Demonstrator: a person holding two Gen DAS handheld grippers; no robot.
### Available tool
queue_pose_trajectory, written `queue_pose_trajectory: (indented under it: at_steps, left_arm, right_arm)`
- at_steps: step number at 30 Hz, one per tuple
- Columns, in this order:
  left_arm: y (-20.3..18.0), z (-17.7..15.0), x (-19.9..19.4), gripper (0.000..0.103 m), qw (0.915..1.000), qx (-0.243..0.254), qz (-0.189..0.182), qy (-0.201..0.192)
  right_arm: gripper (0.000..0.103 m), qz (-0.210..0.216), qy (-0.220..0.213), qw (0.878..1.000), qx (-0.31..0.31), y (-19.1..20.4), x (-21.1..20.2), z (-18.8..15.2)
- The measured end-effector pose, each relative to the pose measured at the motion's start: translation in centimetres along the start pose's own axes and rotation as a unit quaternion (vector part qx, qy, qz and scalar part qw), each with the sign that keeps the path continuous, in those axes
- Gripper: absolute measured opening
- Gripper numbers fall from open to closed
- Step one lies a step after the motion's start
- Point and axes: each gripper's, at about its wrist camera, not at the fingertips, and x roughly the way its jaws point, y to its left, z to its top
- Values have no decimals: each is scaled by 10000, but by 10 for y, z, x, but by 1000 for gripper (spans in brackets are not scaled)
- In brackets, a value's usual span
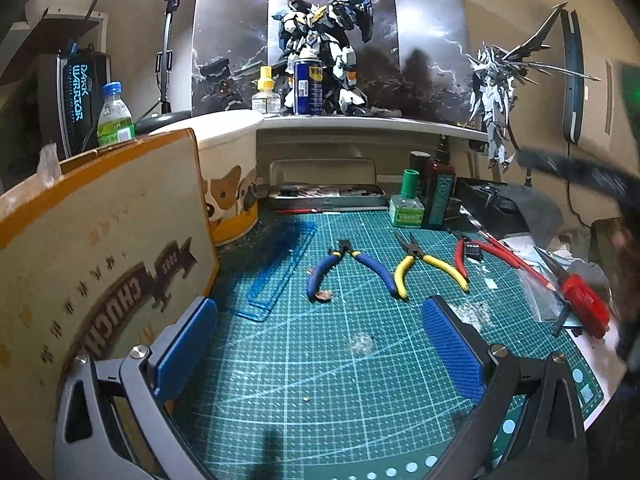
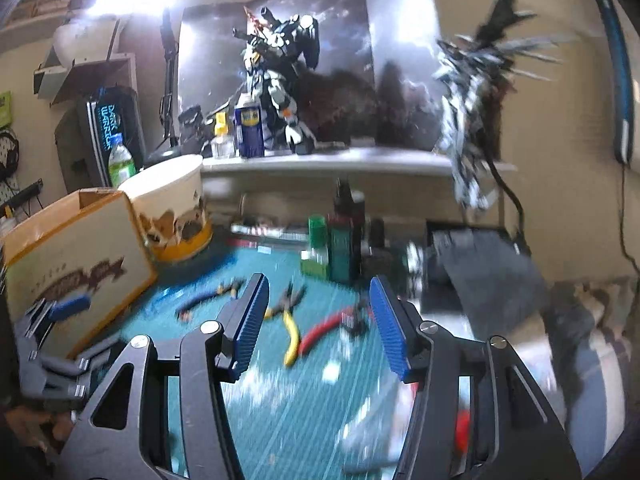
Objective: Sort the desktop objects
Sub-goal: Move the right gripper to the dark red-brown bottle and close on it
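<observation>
- On the green gridded cutting mat (image 1: 320,380), blue-handled pliers (image 1: 352,268), yellow-handled pliers (image 1: 424,266) and red-handled cutters (image 1: 466,254) lay splayed
- Left gripper (image 1: 320,344) and right gripper (image 2: 318,328) both gaped, ribbed blue pads (image 1: 452,352) clasping nothing

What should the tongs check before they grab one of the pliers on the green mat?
1. Left tongs empty and open: ok, nothing sits between the blue pads.
2. Right tongs empty: ok, a gap shows between them with only the mat behind.
3. Blue-handled pliers free of other tools: ok, they lie apart from the yellow-handled pliers.
4. Red-handled cutters free: not ok, they lie against clutter at the mat's edge.
5. Cardboard box open to receive tools: ok from the right wrist view.
6. Right view sharp enough to aim: not ok, it is blurred.
</observation>
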Motion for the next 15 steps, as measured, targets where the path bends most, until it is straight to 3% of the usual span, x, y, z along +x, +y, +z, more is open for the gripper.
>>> queue_pose_trajectory:
  at_steps: [7,13,15]
  left_arm:
    - [5,6,2,103,10000,53,45,-41]
    - [5,9,5,103,9999,95,15,-52]
    - [5,10,6,103,9999,99,17,-45]
  right_arm:
    - [37,-20,-14,9996,-267,-6,78,50]
    - [30,-24,279,9995,-137,-13,136,59]
    - [23,-96,349,9991,-211,-12,146,57]
